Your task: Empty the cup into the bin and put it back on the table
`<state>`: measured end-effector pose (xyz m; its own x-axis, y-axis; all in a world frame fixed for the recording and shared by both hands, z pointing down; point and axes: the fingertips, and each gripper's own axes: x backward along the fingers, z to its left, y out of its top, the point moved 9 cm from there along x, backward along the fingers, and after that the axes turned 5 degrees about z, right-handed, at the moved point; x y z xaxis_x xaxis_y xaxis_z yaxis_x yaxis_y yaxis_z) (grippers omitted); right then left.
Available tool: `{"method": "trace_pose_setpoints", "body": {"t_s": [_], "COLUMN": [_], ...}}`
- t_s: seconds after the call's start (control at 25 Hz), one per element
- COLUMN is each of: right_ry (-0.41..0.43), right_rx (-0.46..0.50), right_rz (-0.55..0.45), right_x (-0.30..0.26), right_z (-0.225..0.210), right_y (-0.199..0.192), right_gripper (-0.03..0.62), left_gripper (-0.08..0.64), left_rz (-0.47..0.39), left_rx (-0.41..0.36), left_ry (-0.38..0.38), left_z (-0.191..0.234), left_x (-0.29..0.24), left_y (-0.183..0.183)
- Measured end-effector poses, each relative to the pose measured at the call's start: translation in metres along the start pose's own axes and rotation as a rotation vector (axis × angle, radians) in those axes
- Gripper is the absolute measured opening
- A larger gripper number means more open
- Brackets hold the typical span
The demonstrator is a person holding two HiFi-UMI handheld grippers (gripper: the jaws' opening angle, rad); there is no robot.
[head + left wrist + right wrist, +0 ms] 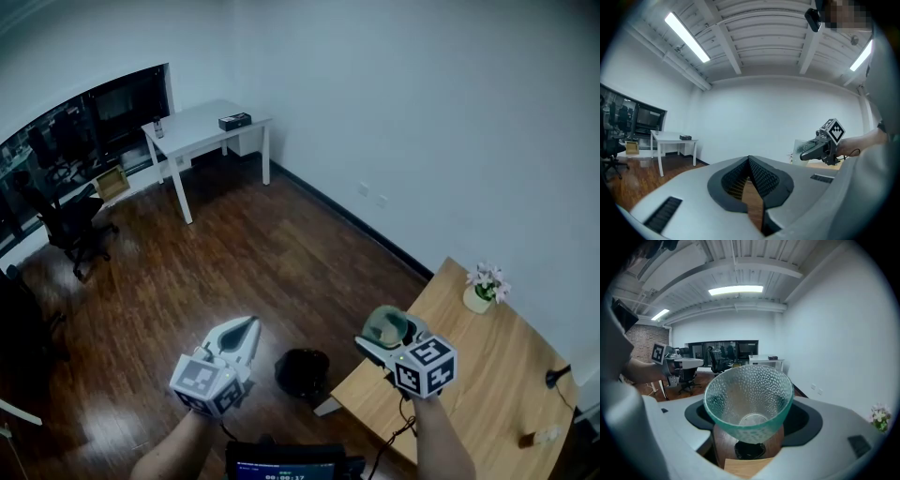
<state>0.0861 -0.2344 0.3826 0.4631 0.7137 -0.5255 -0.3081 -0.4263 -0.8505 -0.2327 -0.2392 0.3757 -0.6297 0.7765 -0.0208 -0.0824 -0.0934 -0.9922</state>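
Clamped in the wide-set jaws of the right gripper [377, 339]: a dimpled, pale-green glass cup [749, 399], mouth turned back toward the gripper. Held in the air by the edge of the light wooden table [487, 375], near the round black bin [303, 370]. Left gripper [246, 330] pressed together, empty.

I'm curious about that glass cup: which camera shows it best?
The right gripper view: the cup fills the middle, its dimpled glass sharp. The head view shows it small from above; the left gripper view, only a pale sliver.
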Motion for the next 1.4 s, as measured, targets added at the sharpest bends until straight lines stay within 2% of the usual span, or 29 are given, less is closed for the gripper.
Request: {"method": "trace_pose_setpoints", "body": {"t_s": [0.08, 0.28, 0.36, 0.48, 0.64, 0.8, 1.0, 1.12, 1.4], "right_ry": [0.005, 0.023, 0.030, 0.039, 0.078, 0.103, 0.113, 0.099, 0.027], "right_rx": [0.005, -0.008, 0.006, 0.050, 0.083, 0.121, 0.170, 0.187, 0.175], "right_rz": [0.004, 0.004, 0.004, -0.008, -0.023, -0.029, -0.014, 0.001, 0.059], "right_x": [-0.013, -0.034, -0.037, -0.040, -0.048, -0.050, -0.054, -0.058, -0.070], "right_z": [0.005, 0.011, 0.014, 0.012, -0.003, -0.026, -0.061, -0.081, -0.094], "right_y": [0.007, 0.018, 0.023, 0.031, 0.041, 0.051, 0.060, 0.058, 0.052], "right_gripper": [0.393, 0.393, 0.393, 0.393, 0.393, 0.394, 0.393, 0.393, 0.393], "left_gripper": [-0.009, -0.009, -0.009, -0.009, -0.009, -0.009, -0.011, -0.011, -0.009], "left_rz": [-0.009, -0.026, -0.064, -0.148, -0.310, -0.414, -0.425, -0.433, -0.384], "left_rx": [0.017, 0.005, 0.005, -0.059, -0.161, -0.280, -0.298, -0.359, -0.424], "left_ry": [-0.012, -0.034, -0.029, 0.025, 0.092, 0.108, 0.113, 0.103, -0.008], "left_z": [0.010, 0.024, 0.026, 0.025, 0.022, 0.004, -0.013, -0.022, -0.016], "left_x": [-0.001, -0.003, 0.003, 0.010, 0.006, 0.000, -0.022, -0.036, -0.062], "left_y": [0.002, 0.004, 0.005, 0.013, 0.028, 0.041, 0.045, 0.046, 0.051]}}
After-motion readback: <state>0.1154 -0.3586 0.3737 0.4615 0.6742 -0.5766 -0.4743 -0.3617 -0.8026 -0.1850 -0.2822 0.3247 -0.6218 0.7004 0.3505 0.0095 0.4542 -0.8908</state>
